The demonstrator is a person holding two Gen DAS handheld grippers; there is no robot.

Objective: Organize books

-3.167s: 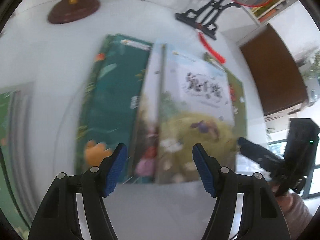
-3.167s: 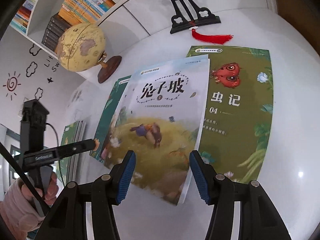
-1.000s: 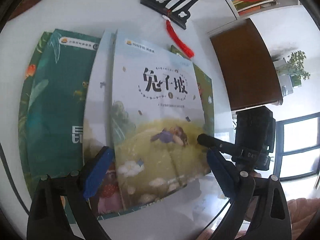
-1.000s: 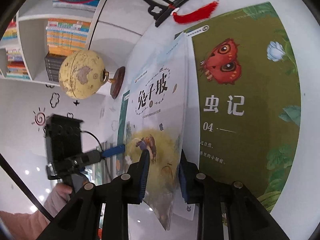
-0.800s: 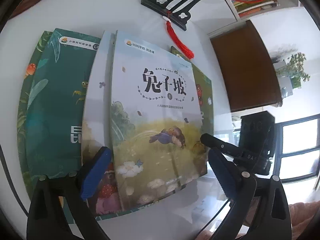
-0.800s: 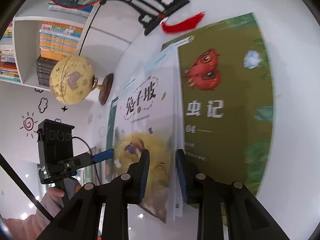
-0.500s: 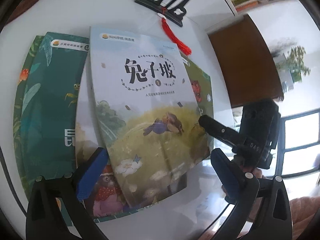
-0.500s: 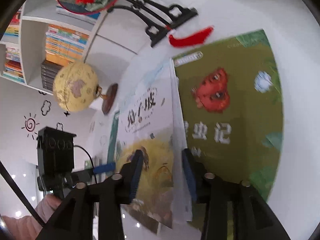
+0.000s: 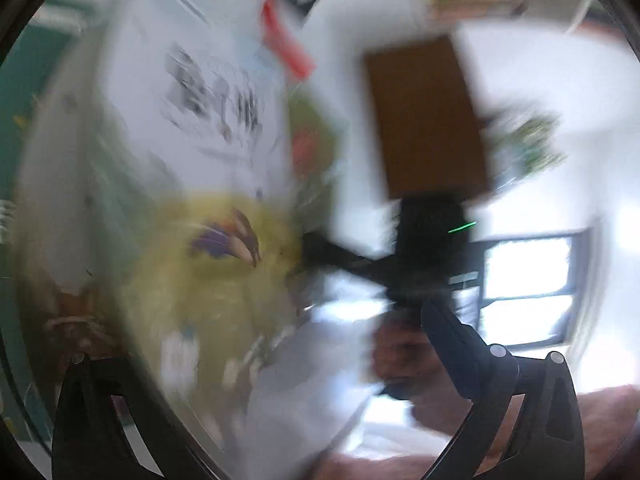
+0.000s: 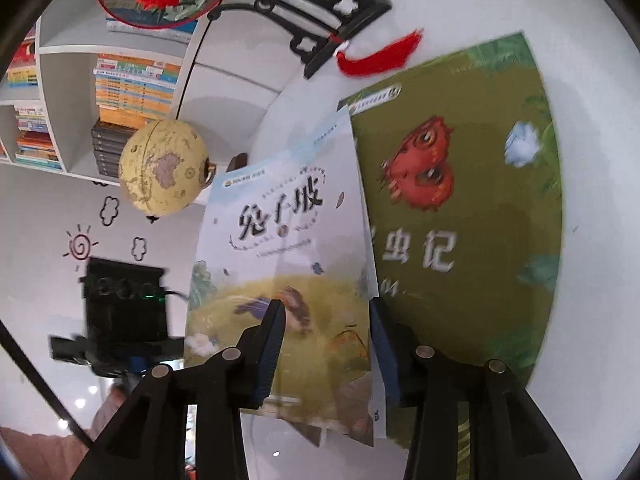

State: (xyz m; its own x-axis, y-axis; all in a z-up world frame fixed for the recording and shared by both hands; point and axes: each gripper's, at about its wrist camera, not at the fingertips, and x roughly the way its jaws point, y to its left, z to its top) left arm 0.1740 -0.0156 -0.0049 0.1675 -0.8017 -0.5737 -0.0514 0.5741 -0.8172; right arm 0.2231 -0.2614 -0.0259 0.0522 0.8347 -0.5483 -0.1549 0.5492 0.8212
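Observation:
A pale blue and yellow picture book (image 10: pixel 288 240) is tilted up off the white table (image 10: pixel 592 160), with its cover towards the right wrist camera. My right gripper (image 10: pixel 328 344) has its jaws parted around the book's lower part. The book's right edge lies along the right pad (image 10: pixel 380 344), and the left pad is not seen pressing. Flat beside it lies an olive-green book (image 10: pixel 460 220) with a red butterfly. In the blurred left wrist view my left gripper (image 9: pixel 288 328) is wide open. The same book (image 9: pixel 200 160) reaches in front of its left finger. A teal book (image 9: pixel 20 92) shows at the left edge.
At the table's back stand a yellow globe (image 10: pixel 164 168) and a black fan stand (image 10: pixel 320 12) with a red tassel (image 10: pixel 380 56). Behind them is a bookshelf (image 10: pixel 120 92). A brown cabinet (image 9: pixel 428 120) and a window (image 9: pixel 528 280) are to the right.
The right jaws have widened from a pinch on the pale book's edge. The book has tipped up further off the stack. The left view has swung right and closer, and is now blurred.

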